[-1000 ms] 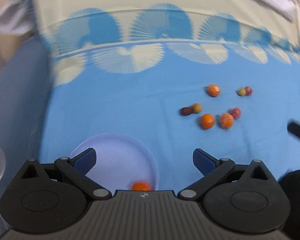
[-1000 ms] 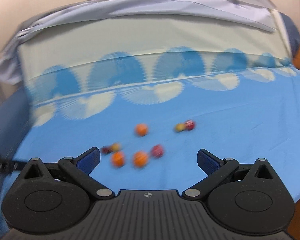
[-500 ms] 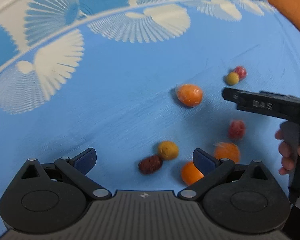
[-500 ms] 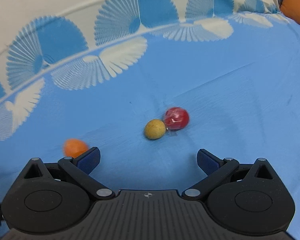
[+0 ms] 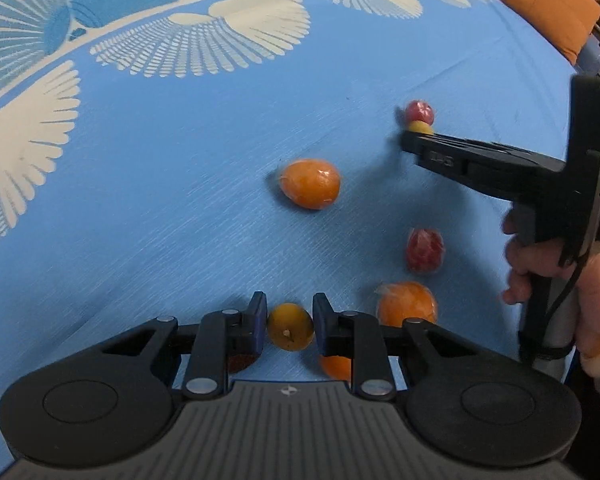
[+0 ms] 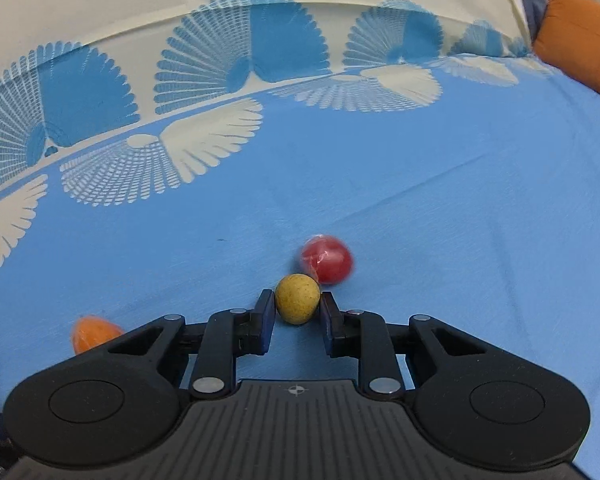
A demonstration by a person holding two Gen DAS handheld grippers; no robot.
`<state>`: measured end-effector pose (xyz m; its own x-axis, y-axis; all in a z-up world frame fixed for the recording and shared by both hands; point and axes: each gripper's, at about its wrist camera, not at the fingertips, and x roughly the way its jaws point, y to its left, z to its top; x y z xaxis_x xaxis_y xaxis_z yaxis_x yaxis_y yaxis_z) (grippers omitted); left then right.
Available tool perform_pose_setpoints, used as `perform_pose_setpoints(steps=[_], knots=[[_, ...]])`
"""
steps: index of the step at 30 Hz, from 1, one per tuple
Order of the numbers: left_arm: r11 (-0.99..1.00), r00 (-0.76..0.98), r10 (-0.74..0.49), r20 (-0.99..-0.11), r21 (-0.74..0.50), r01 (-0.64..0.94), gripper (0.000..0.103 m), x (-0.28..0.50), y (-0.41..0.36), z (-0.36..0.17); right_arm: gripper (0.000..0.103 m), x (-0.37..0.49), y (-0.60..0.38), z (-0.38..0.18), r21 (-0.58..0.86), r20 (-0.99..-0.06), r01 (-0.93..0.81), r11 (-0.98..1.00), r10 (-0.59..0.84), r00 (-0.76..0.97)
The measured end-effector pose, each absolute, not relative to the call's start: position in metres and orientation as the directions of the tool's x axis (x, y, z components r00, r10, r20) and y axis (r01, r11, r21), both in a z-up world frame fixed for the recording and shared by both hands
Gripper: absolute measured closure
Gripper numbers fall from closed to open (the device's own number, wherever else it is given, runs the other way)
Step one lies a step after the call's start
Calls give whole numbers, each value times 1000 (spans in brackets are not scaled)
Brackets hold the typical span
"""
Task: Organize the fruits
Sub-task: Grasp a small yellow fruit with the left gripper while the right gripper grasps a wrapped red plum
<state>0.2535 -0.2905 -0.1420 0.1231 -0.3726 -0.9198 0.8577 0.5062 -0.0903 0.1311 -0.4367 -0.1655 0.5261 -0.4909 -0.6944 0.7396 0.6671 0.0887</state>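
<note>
Left wrist view: left gripper (image 5: 290,318) clamped on yellow-orange fruit (image 5: 290,327); right gripper (image 6: 297,312), beside red fruit (image 6: 327,258), likewise on speckled yellow fruit (image 6: 297,298).

Under my view lies a bed covered with a blue sheet (image 6: 460,208), smooth except for faint creases. Across its far part runs a band of fan-shaped patterns (image 6: 220,144), cream on blue nearer me and blue on cream beyond. At the far right edge I see an orange cushion (image 6: 580,36); it also shows at the upper right of my left view (image 5: 540,4).
</note>
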Motion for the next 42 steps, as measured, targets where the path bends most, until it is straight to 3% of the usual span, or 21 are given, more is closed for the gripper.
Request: perform_pose_setpoints(steps=[10,14,19,23,31,35,38,42], knots=[[628,277,-451,-848,-81,774,76,233,-244,-73,78,64,-408,-113,166,-665,688,707,-435,607],[700,334,-439,-834,-85,709,76,219,-216,-53,78,51,-400,-116,87,-678,627,774,-415,606],[741,319,-422,-849,-120,660,76,197,-195,-59,78,43,-405,-149,-87,-693,578,811,-466,549],[743,274,-409,-870,-144,653,76,179,-200,-83,77,35,-403,-146,-48,-692,600,799,-459,557],[722,217,-389,-895,-151,675,76,167,-218,-115,77,30,-410,-131,-2,-598,588,809,-472,648],[731,210,-372,-904,-146,667,76,171,-220,-125,47,59,-442,-142,10,-661,601,799,-445,604],[741,204,-359,-911,-145,656,76,173,-219,-129,44,68,-456,-143,51,-747,612,789,-377,548],[742,188,-362,-913,-160,651,76,176,-220,-133,29,40,-436,-151,83,-760,633,770,-362,540]])
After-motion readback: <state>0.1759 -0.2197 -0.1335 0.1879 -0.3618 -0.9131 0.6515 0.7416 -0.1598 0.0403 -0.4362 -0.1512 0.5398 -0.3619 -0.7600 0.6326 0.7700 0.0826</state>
